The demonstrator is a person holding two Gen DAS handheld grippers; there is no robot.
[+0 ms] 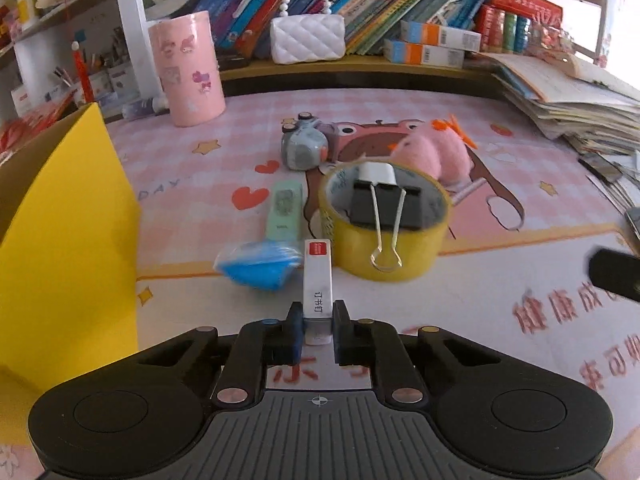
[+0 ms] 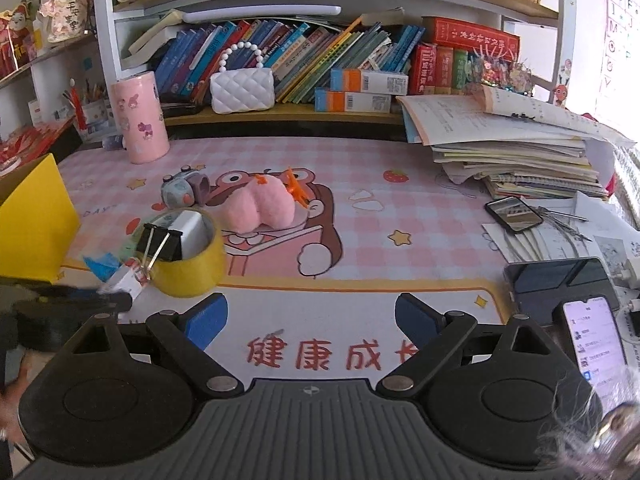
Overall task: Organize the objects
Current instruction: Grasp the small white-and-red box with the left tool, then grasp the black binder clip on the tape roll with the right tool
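While the left wrist view is looking across the pink desk mat [image 1: 520,280], the left gripper [image 1: 317,326] is clamping its fingers tight on the near end of a small white box [image 1: 318,280], which is lying lengthwise near the mat's front edge. Just beyond it, a yellow tape roll [image 1: 384,236] is standing with a black binder clip [image 1: 386,204] hooked over its rim, a blue packet [image 1: 258,260] and a mint-green eraser [image 1: 284,210] are lying to its left, and a yellow cardboard box [image 1: 68,240] is rising at the mat's left edge. In the right wrist view, the right gripper [image 2: 311,314] is hovering over the mat's front edge with its fingers spread wide and nothing between them; the white box is showing at the left beside the tape roll, and a pink plush toy [image 2: 260,208] is sitting near the mat's middle.
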